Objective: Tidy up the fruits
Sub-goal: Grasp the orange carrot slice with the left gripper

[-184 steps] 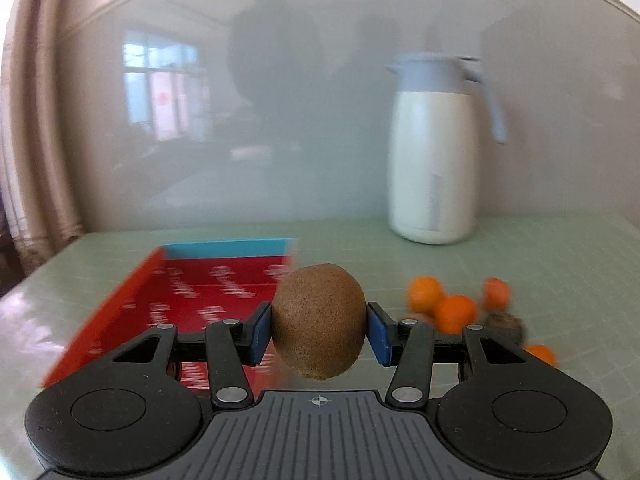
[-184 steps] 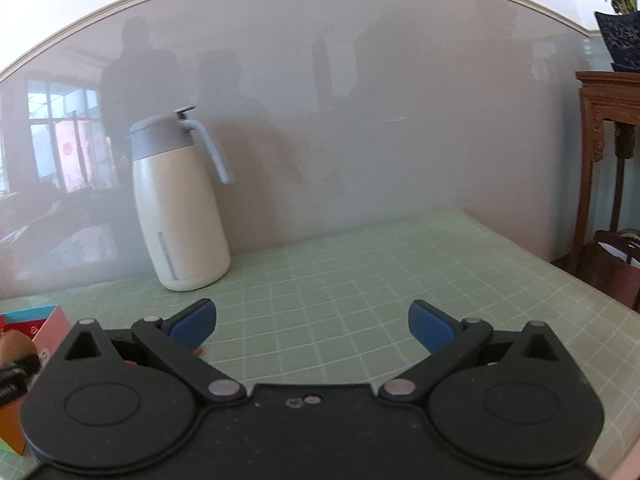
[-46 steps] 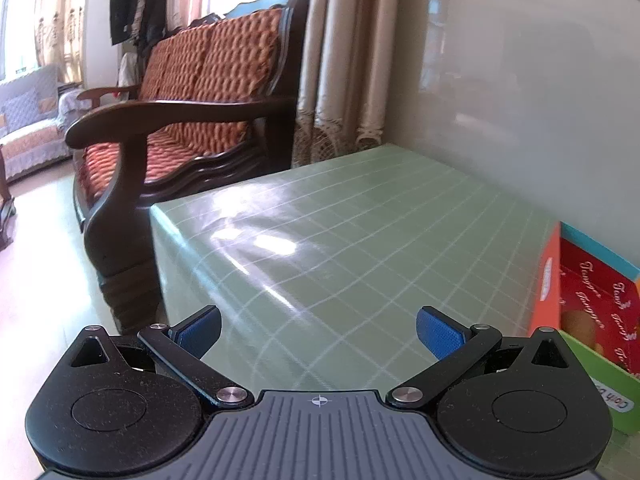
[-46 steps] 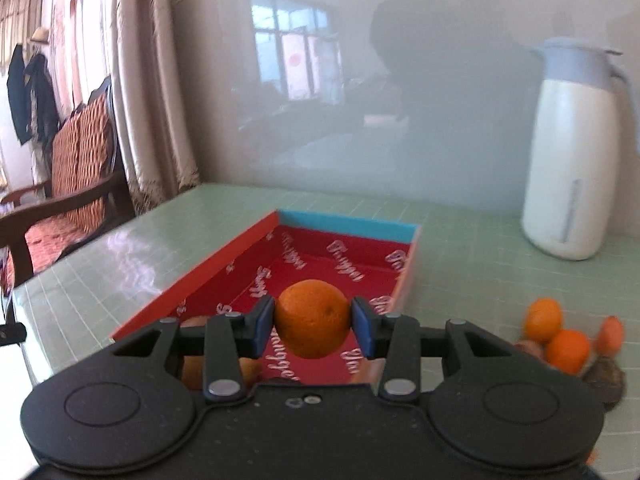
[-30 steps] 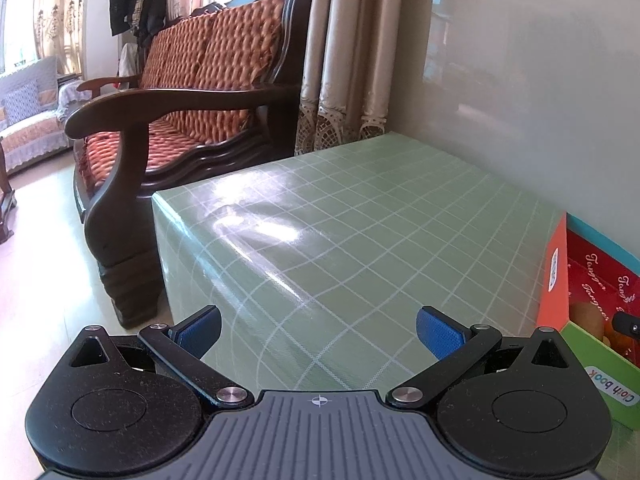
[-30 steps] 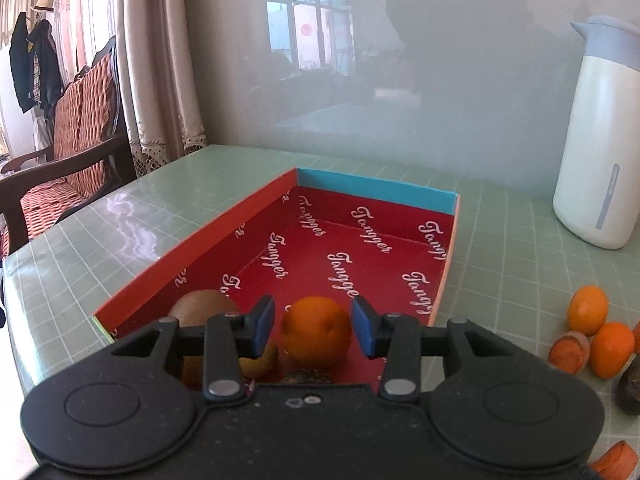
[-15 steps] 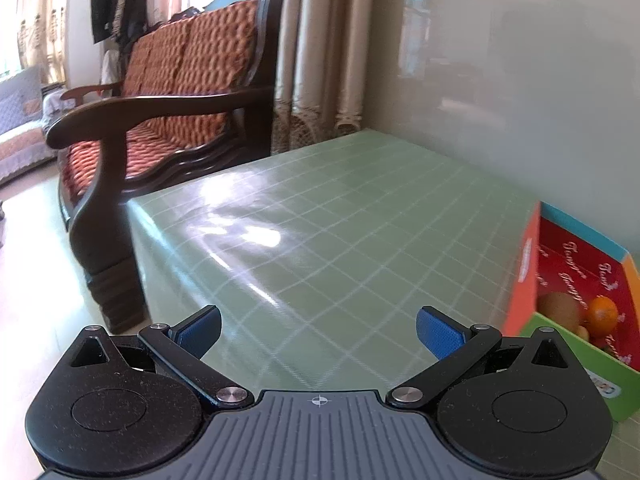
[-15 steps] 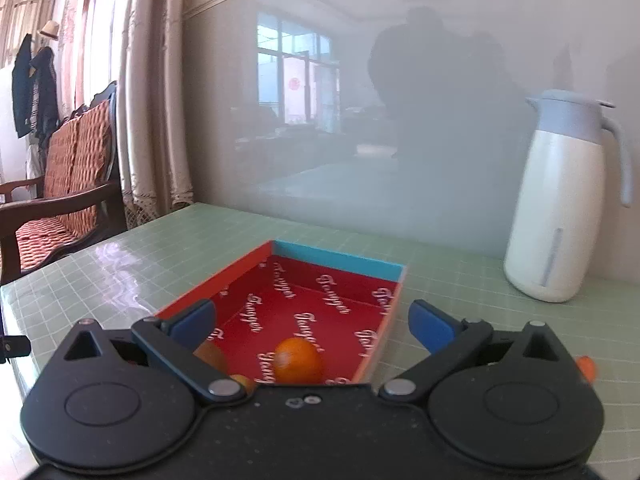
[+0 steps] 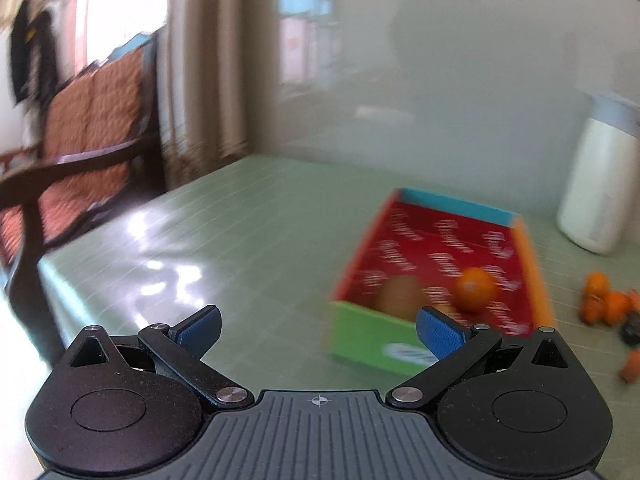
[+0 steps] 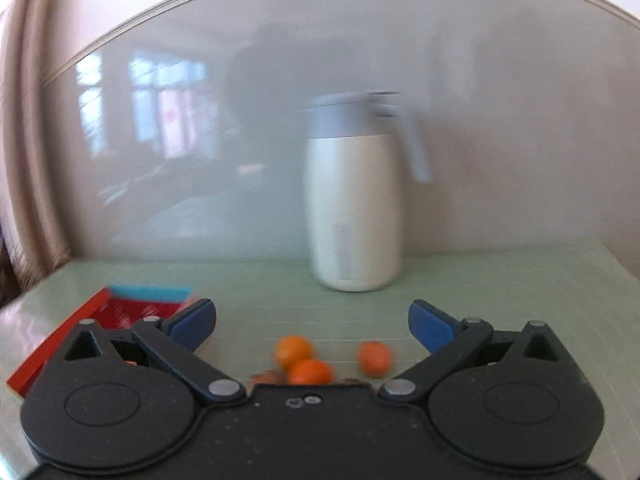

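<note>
Already an orange [image 9: 475, 289] and a kiwi [image 9: 400, 294] lie in the box [image 9: 374, 336], just beyond the left gripper's [image 9: 318, 324] right jaw. Both grippers' jaws are spread, empty. Several oranges [image 10: 305, 362] wait on the counter [image 10: 500, 280] between the right gripper's [image 10: 310, 322] jaws.

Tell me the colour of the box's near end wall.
Green, on the box; clearest in the left wrist view.

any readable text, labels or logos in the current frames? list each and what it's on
None can be read in these frames.
Red inner floor of the open cardboard box: repeated white script words, too blurred to read.
Green front wall of the box: white oval label, too blurred to read.
White jug with the grey lid: pale vertical strip, no text visible.
Grippers: small moulded marks, no words.
</note>
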